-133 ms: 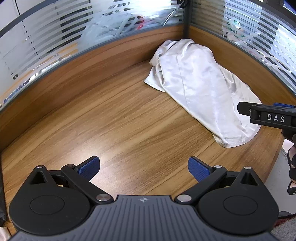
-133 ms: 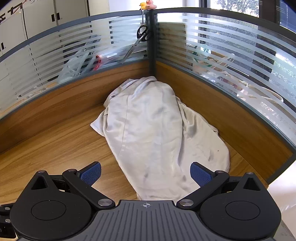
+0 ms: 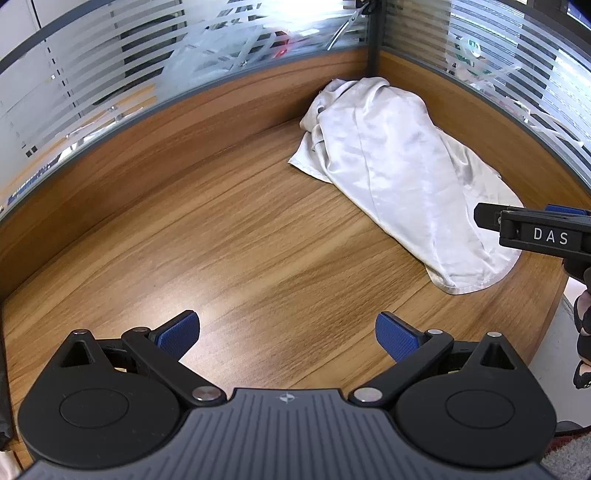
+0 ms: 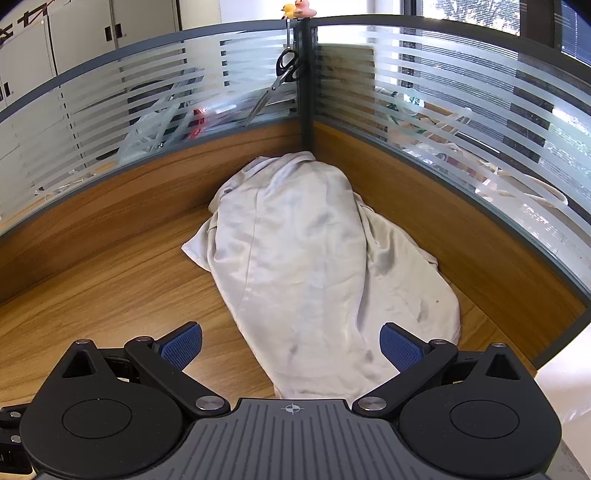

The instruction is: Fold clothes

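Observation:
A pale cream garment (image 3: pixel 399 173) lies crumpled in a long heap on the wooden desk, running from the far corner toward the near right edge. My left gripper (image 3: pixel 287 334) hovers open over bare wood, well to the left of the cloth, nothing between its blue pads (image 3: pixel 179 334). In the right wrist view the same garment (image 4: pixel 314 266) fills the middle, and my right gripper (image 4: pixel 291 345) stands open just above its near end, pads apart on either side and not touching it. The right gripper's black body (image 3: pixel 535 230) shows at the right edge of the left wrist view.
The wooden desk (image 3: pixel 221 240) is boxed in by wood-and-frosted-glass partitions (image 4: pixel 424 110) meeting at a corner post. Scissors (image 4: pixel 279 83) hang on that post, with rubber ducks (image 4: pixel 299 9) on top. The desk's near right edge (image 3: pixel 554 306) drops to the floor.

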Tool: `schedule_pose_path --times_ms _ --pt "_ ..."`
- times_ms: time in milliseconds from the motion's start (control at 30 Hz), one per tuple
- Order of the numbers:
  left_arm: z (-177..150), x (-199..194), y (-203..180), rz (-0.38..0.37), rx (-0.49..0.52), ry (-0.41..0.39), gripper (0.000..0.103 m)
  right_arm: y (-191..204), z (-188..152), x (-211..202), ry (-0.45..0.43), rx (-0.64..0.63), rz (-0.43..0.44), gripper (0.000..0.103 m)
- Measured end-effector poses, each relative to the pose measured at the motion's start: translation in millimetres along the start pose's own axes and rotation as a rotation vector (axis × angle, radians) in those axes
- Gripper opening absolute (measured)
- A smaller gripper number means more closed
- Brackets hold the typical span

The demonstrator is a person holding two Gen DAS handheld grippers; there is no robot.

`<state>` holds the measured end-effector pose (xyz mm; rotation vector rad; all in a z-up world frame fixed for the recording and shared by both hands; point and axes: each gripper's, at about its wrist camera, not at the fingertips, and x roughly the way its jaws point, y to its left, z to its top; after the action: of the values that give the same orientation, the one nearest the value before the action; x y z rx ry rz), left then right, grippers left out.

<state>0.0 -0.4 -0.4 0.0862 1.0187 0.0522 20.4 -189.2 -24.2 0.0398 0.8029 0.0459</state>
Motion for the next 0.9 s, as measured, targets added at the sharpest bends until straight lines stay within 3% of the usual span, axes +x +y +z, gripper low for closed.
schedule_pose_path --times_ms 900 --pt "-1.5 0.0 4.9 0.003 -0.014 0.011 0.102 0.7 0.5 -1.1 -0.008 0.001 0.002 0.102"
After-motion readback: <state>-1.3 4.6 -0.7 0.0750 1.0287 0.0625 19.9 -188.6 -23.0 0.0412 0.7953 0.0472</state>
